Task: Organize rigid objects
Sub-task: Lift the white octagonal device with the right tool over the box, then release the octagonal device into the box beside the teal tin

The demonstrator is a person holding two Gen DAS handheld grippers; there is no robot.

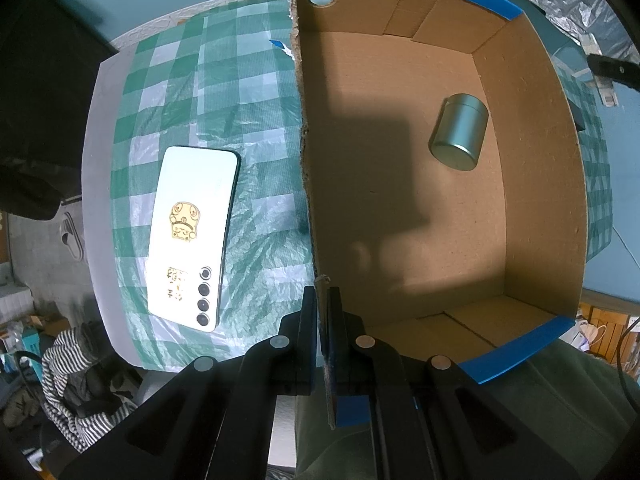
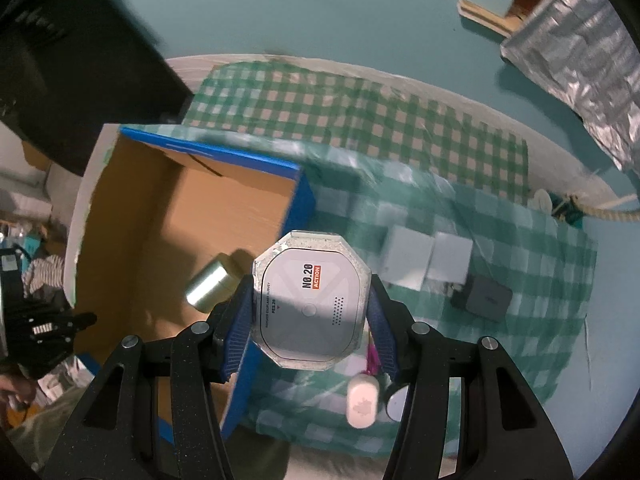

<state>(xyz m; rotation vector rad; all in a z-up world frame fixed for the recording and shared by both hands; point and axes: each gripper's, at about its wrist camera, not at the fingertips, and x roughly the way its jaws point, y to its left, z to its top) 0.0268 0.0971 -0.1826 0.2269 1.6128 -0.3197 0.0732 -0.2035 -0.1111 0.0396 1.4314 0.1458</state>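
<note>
Your left claw (image 1: 323,300) is clamped shut on the near wall of the cardboard box (image 1: 532,184), pointing straight down. Your right claw (image 2: 310,312) grips an octagonal grey case (image 2: 310,300) marked "NO.20 ACTION" by its two sides, held above the box's blue outer wall. Inside the box, a green metal tin (image 1: 460,132) lies on its side near the right wall. Left of the box, a white phone (image 1: 192,232) lies face down on the checked cloth (image 1: 248,92) covering the surface.
</note>
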